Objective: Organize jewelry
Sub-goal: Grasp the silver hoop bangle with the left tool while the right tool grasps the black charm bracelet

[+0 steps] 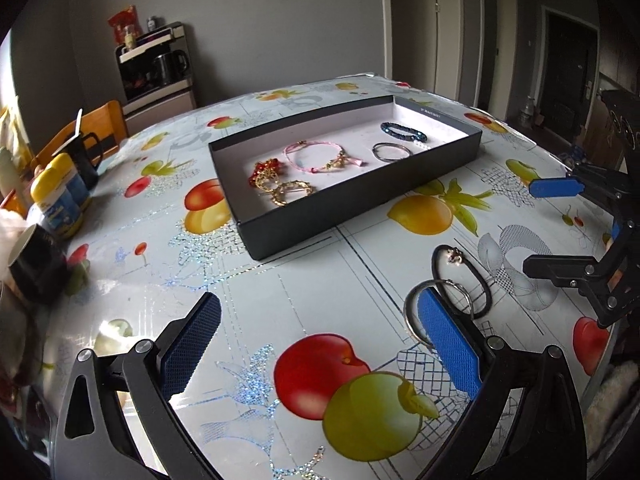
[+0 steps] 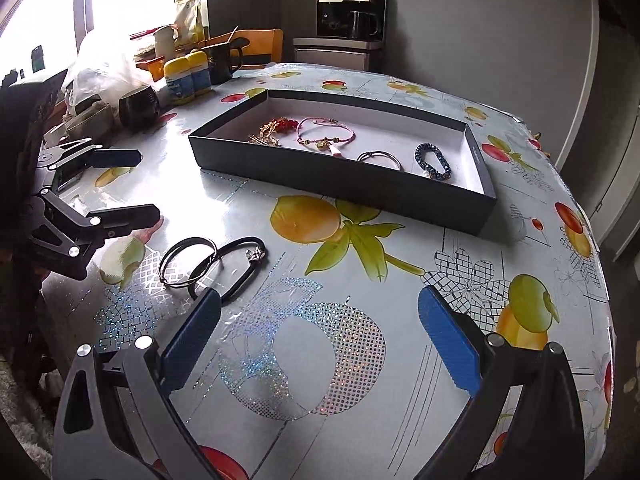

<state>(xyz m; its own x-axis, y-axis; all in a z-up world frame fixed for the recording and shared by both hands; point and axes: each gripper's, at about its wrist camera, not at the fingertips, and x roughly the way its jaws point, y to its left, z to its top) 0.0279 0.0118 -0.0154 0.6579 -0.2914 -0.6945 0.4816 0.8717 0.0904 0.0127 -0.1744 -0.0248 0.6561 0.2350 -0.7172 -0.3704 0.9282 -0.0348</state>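
Observation:
A dark shallow box (image 1: 362,208) (image 2: 340,184) on the fruit-print tablecloth holds gold and red jewelry (image 1: 276,182), a pink bracelet (image 1: 320,156) (image 2: 326,134), a silver bangle (image 1: 391,151) (image 2: 379,159) and a blue beaded bracelet (image 1: 403,131) (image 2: 433,161). On the table lie a silver bangle (image 1: 416,322) (image 2: 188,262) and a black cord bracelet with a charm (image 1: 460,276) (image 2: 240,268). My left gripper (image 1: 318,316) is open and empty; its right finger overlaps the silver bangle in view. My right gripper (image 2: 318,316) is open and empty, just right of the black bracelet.
Yellow-capped bottles (image 1: 60,196) (image 2: 188,76), a black pitcher (image 1: 86,156) (image 2: 224,62) and a dark cup (image 1: 34,264) (image 2: 138,108) stand along the table's left side. A wooden chair (image 1: 100,120) and a cabinet with a kettle (image 1: 160,68) are behind.

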